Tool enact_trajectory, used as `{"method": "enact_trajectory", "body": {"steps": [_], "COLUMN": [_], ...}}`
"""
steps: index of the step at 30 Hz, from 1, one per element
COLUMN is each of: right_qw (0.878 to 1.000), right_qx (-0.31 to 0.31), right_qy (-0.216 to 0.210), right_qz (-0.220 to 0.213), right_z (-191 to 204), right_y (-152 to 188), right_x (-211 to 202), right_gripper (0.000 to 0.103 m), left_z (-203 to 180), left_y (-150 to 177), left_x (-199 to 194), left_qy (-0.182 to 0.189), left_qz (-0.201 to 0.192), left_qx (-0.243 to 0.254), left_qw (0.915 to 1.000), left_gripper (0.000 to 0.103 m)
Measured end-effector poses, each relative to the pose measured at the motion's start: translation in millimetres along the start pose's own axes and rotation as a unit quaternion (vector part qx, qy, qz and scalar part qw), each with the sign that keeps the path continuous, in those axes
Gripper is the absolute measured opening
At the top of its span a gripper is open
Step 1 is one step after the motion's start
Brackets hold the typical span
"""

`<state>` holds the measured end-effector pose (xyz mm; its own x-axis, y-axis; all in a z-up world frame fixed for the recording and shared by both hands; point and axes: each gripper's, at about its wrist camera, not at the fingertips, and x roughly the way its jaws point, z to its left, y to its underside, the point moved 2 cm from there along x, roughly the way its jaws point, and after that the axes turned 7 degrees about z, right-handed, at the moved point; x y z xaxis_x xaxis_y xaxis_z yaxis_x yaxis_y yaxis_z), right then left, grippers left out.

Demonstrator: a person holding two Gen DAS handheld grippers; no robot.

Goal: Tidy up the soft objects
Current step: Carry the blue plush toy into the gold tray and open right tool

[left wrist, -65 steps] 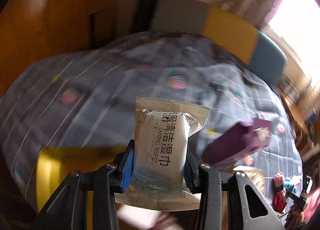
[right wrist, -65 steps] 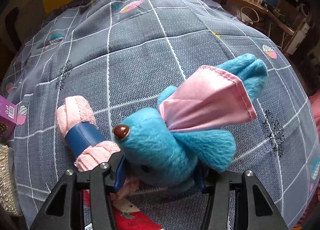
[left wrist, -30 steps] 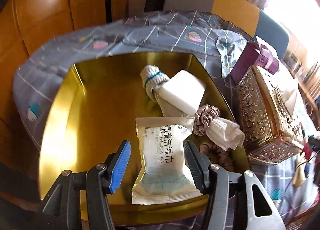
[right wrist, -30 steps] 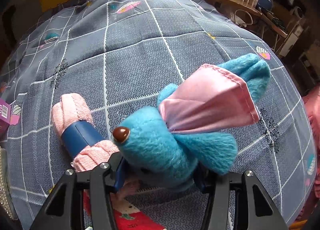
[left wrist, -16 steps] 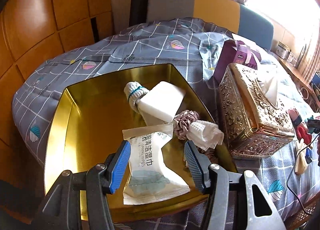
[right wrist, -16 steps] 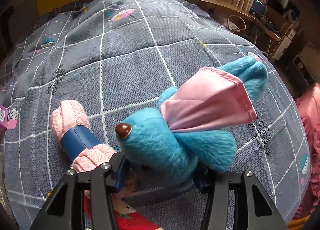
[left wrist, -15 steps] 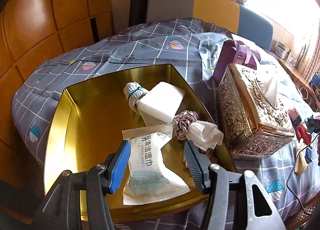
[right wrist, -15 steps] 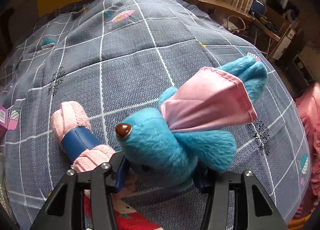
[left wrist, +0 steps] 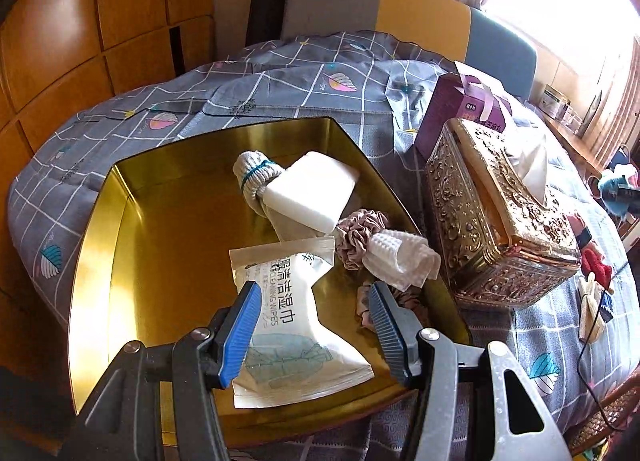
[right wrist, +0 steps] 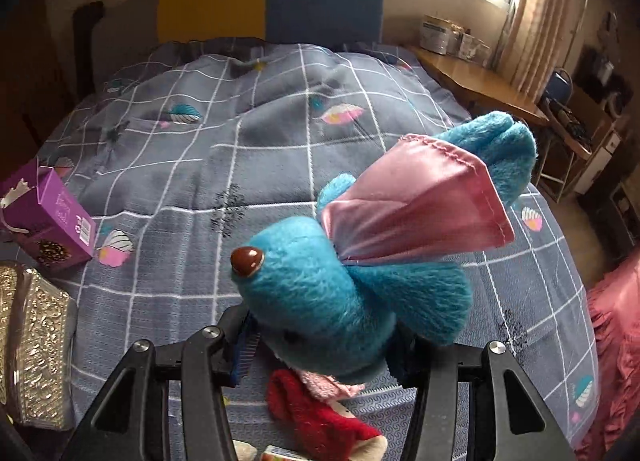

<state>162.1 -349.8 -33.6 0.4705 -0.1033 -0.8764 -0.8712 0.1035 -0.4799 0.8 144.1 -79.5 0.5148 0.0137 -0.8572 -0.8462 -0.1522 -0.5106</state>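
Right claw (right wrist: 324,357), jaws closed about the body of the blue plush toy (right wrist: 360,273), held it above the grey checked bedspread (right wrist: 200,149); the toy's brown nose pointed up and left, and its pink satin ear (right wrist: 416,213) stretched up and right, so its long axis ran obliquely away from the claw toward the right. Beneath it lay a red plush item (right wrist: 316,417), only partly visible. The gold embossed tissue box (right wrist: 32,345) and purple carton (right wrist: 48,217) stood at the left edge of this view.

Left claw (left wrist: 312,333) hung with jaws spread wide and nothing between them, over the near edge of the gold tray (left wrist: 160,221). The wet-wipes packet (left wrist: 288,321) lay flat in the tray, apart from both blue pads (left wrist: 240,333), beside a rolled grey sock (left wrist: 256,181), a white sponge block (left wrist: 312,193), a mauve scrunchie (left wrist: 356,237) and a white folded cloth (left wrist: 400,257).

Judgement: the tray lay to the left of the right claw, beyond the tissue box, so the toy would have to travel leftward over or around that box. The left claw was nearer the tray but empty; open tray floor showed on its left half.
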Motion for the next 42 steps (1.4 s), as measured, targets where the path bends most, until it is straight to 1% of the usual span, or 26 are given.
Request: {"method": "enact_trajectory", "body": {"steps": [4,6,8,12,16,18,20,22,24,26,30,33,35,37,39,42], "right_qw": [1.0,1.0,0.999,0.994,0.984,0.974,0.962,0.947,0.927,0.904,0.864,0.842,0.833,0.83,0.832,0.838], "right_qx": [0.006,0.009,0.004,-0.039,-0.088,-0.113,-0.144,-0.177,-0.22,-0.274,-0.373,-0.431,-0.456,-0.468,-0.47,-0.467], "right_qy": [-0.007,-0.021,-0.045,-0.095,-0.147,-0.183,-0.218,-0.256,-0.294,-0.321,-0.335,-0.325,-0.312,-0.304,-0.295,-0.28], "right_qz": [0.015,0.014,0.003,-0.027,-0.057,-0.067,-0.078,-0.08,-0.076,-0.069,-0.044,-0.02,-0.004,0.006,0.012,0.019], "right_z": [20,36,60,125,197,232,267,301,334,368,423,455,472,484,493,505], "right_y": [-25,-39,-48,-66,-76,-75,-70,-60,-43,-18,40,82,103,121,130,140], "right_x": [-4,-11,-22,-52,-85,-100,-113,-125,-135,-141,-138,-124,-112,-102,-92,-75], "right_gripper": [0.053,0.053,0.053,0.053,0.053,0.053,0.053,0.053,0.053,0.053,0.053,0.053,0.053,0.053,0.053,0.055], "left_z": [3,6,11,22,34,41,48,56,66,76,94,103,105,105,103,102], "left_y": [2,2,1,-1,-1,0,1,3,4,6,9,8,7,6,6,7], "left_x": [-2,-4,-6,-10,-14,-16,-17,-18,-19,-20,-23,-27,-31,-33,-35,-33], "left_qy": [0.008,0.011,0.013,0.012,0.01,0.008,0.005,0.003,-0.004,-0.012,-0.025,-0.031,-0.033,-0.032,-0.032,-0.03], "left_qz": [-0.003,-0.005,-0.009,-0.015,-0.02,-0.021,-0.023,-0.023,-0.024,-0.024,-0.029,-0.039,-0.047,-0.051,-0.053,-0.051], "left_qx": [-0.002,-0.006,-0.012,-0.023,-0.035,-0.041,-0.049,-0.059,-0.07,-0.08,-0.106,-0.117,-0.119,-0.119,-0.116,-0.112], "left_qw": [1.0,0.9999,0.9998,0.9996,0.9991,0.9989,0.9985,0.998,0.9973,0.9964,0.9936,0.9919,0.9912,0.9911,0.9913,0.9919], "left_gripper": [0.057,0.057,0.057,0.057,0.057,0.057,0.057,0.057,0.057,0.057,0.057,0.057,0.057,0.057,0.057,0.057]}}
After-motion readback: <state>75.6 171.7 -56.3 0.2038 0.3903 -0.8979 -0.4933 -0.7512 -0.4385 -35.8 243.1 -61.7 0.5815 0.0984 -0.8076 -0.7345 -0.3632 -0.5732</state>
